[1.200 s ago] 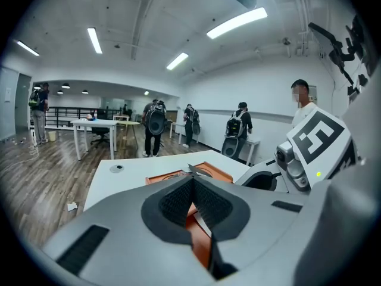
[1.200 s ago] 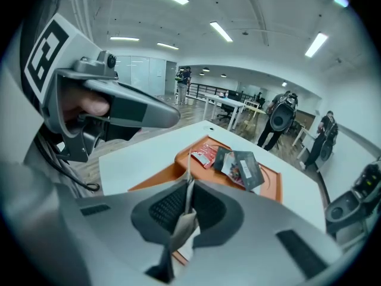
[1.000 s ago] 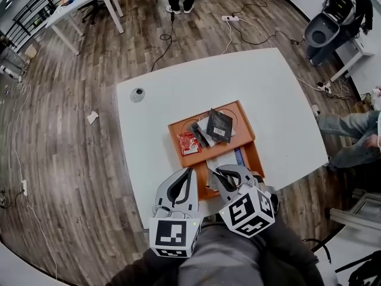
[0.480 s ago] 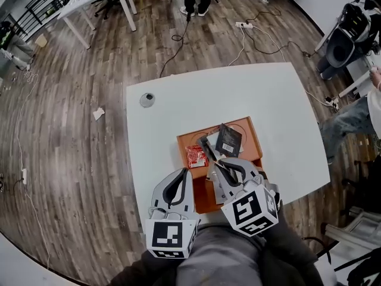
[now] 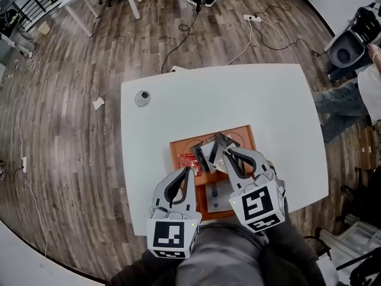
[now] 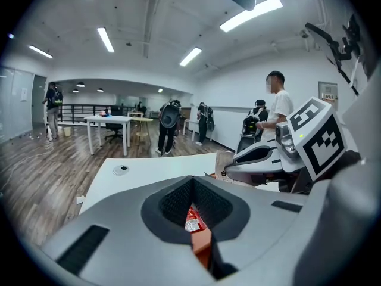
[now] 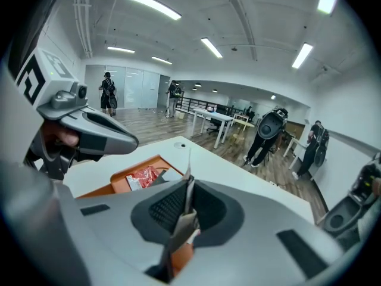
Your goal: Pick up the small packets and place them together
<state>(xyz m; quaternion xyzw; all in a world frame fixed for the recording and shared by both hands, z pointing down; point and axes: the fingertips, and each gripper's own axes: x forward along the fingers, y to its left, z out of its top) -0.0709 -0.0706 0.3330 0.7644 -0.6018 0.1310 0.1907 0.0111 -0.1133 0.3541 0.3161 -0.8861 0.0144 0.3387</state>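
An orange tray (image 5: 178, 145) lies on the white table. A red packet (image 5: 187, 159) rests in the tray's left part, and a black packet (image 5: 226, 140) lies at its back. My right gripper (image 5: 224, 156) is shut on a thin silvery packet (image 5: 212, 154), held above the tray just right of the red packet. In the right gripper view that packet (image 7: 187, 186) stands edge-on between the jaws, with the red packet (image 7: 143, 176) beyond. My left gripper (image 5: 188, 171) hangs shut and empty over the tray's near left edge. The red packet (image 6: 191, 221) shows through its jaws.
More pale packets (image 5: 218, 195) lie in the tray's near compartment. A small round grey disc (image 5: 141, 97) sits at the table's (image 5: 268, 112) far left. Cables and a power strip (image 5: 251, 18) lie on the wooden floor. People stand beyond the table and to its right.
My right gripper has moved forward over the tray, carrying the silvery packet closer to the red packet. The left gripper has edged forward a little.
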